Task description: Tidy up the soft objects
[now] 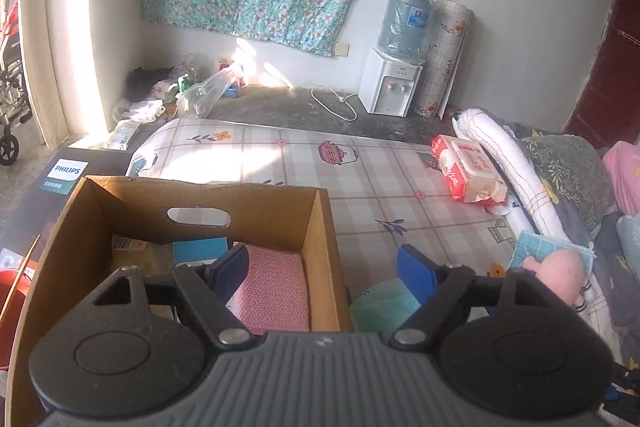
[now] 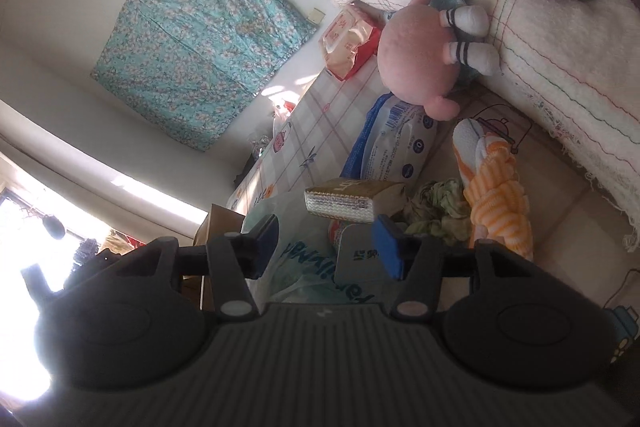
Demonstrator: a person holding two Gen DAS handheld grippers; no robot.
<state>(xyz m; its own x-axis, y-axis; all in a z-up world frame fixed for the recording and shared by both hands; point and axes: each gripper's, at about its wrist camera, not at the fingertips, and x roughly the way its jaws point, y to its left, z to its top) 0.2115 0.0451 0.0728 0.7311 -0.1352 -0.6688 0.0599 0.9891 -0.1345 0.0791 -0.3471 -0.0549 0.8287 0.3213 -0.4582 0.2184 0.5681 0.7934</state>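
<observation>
Two close wrist views, sharing pink plush.

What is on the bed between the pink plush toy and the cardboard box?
In the right wrist view, a blue-and-white wipes pack and a crinkly plastic bag lie between the pink plush toy and the cardboard box.

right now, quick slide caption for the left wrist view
Open left gripper above cardboard box holding a pink sponge.
</observation>
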